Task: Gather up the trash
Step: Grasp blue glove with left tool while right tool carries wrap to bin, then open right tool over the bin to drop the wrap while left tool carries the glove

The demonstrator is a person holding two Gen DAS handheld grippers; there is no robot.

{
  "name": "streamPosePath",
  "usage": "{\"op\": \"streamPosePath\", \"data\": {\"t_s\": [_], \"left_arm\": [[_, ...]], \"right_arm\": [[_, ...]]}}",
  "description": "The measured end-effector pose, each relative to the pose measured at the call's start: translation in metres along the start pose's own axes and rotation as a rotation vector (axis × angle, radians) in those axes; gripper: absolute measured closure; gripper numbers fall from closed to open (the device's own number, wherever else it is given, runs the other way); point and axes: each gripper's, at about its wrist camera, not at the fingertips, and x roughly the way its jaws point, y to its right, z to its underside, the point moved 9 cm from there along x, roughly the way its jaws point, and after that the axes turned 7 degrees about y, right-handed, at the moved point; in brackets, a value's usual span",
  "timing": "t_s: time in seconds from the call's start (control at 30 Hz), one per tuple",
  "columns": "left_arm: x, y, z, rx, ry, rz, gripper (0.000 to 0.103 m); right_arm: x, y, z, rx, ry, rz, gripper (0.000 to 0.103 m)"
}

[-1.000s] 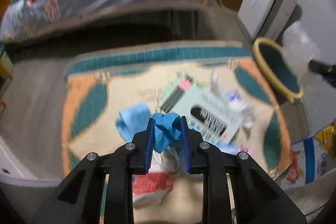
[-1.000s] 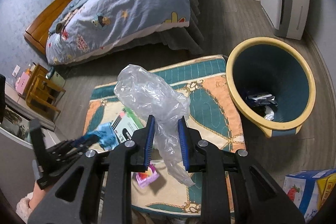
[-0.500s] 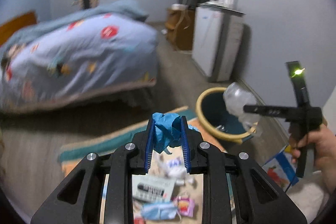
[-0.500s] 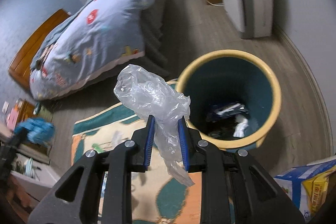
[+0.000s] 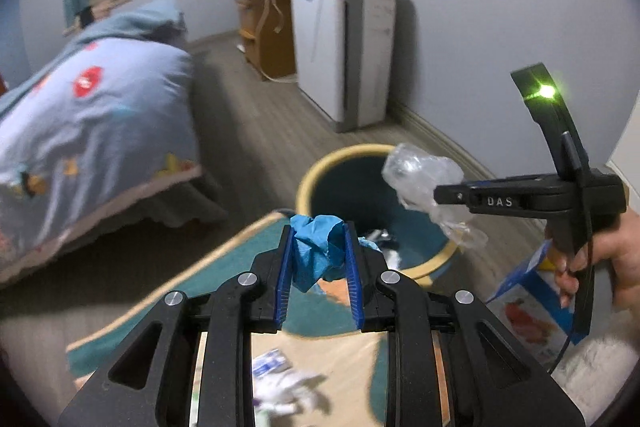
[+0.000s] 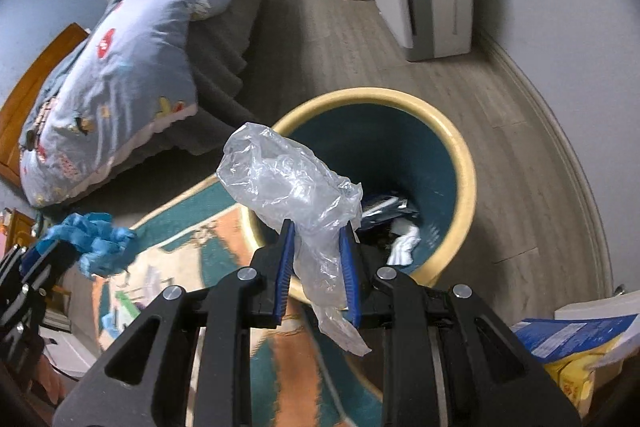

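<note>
Left gripper (image 5: pixel 319 247) fingers clamped on crumpled blue disposable glove (image 5: pixel 316 251), held above patterned teal-and-orange rug (image 5: pixel 224 267), just short of bin. Right gripper (image 6: pixel 319 247) fingers pinched on crumpled clear plastic bag (image 6: pixel 292 187), over near rim of round yellow-rimmed teal trash bin (image 6: pixel 464 163). Dark and white scraps (image 6: pixel 404 241) lie inside bin. Bed with blue quilt (image 6: pixel 120 75) beyond rug.

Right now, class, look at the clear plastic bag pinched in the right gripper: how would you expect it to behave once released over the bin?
The clear plastic bag is probably floppy: its tail droops below the right gripper. Thin, see-through film suggests it is very light, so it may drift instead of dropping straight into the bin.
</note>
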Motion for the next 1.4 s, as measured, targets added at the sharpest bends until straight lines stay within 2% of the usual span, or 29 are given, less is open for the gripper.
{"op": "streamPosePath", "data": {"t_s": [0.2,0.33,0.43,0.53,0.57,0.63,0.67,0.7,0.77,0.93,1.03,1.1,1.4], "left_arm": [[0.044,0.032,0.006,-0.013,-0.032,0.074,0.078],[0.066,0.045,0.007,-0.022,-0.036,0.091,0.078],[0.08,0.049,0.009,-0.046,-0.04,0.087,0.078],[0.093,0.045,0.009,-0.061,-0.031,0.062,0.078],[0.096,0.043,0.01,-0.073,-0.026,0.053,0.074],[0.099,0.041,0.011,-0.099,-0.022,0.05,0.059],[0.1,0.037,0.012,-0.111,-0.023,0.036,0.043],[0.098,0.035,0.012,-0.113,-0.019,0.031,0.038],[0.096,0.031,0.01,-0.107,-0.019,0.017,0.037],[0.089,0.022,0.009,-0.129,-0.02,0.002,0.028],[0.081,0.017,0.009,-0.127,-0.014,-0.01,0.021],[0.074,0.012,0.008,-0.126,-0.008,-0.027,0.012],[0.037,-0.008,0.021,-0.088,-0.014,-0.097,0.009]], "right_arm": [[0.016,0.03,0.001,0.007,-0.029,0.053,0.081],[0.023,0.05,0.001,0.025,-0.039,0.08,0.081],[0.027,0.058,0.001,0.051,-0.045,0.078,0.08],[0.025,0.056,-0.01,0.084,0.004,0.041,0.079],[0.023,0.053,-0.013,0.094,0.024,0.025,0.078],[0.017,0.047,-0.022,0.113,0.076,-0.018,0.065],[0.015,0.043,-0.025,0.105,0.096,-0.016,0.046],[0.013,0.042,-0.028,0.097,0.109,-0.012,0.039],[0.013,0.039,-0.03,0.077,0.117,-0.005,0.038],[0.017,0.039,-0.029,0.083,0.087,-0.001,0.027],[0.013,0.035,-0.03,0.07,0.083,0.001,0.015],[0.007,0.028,-0.029,0.05,0.08,-0.005,0.007],[-0.016,-0.005,-0.028,-0.084,0.1,0.021,0.006]]}}
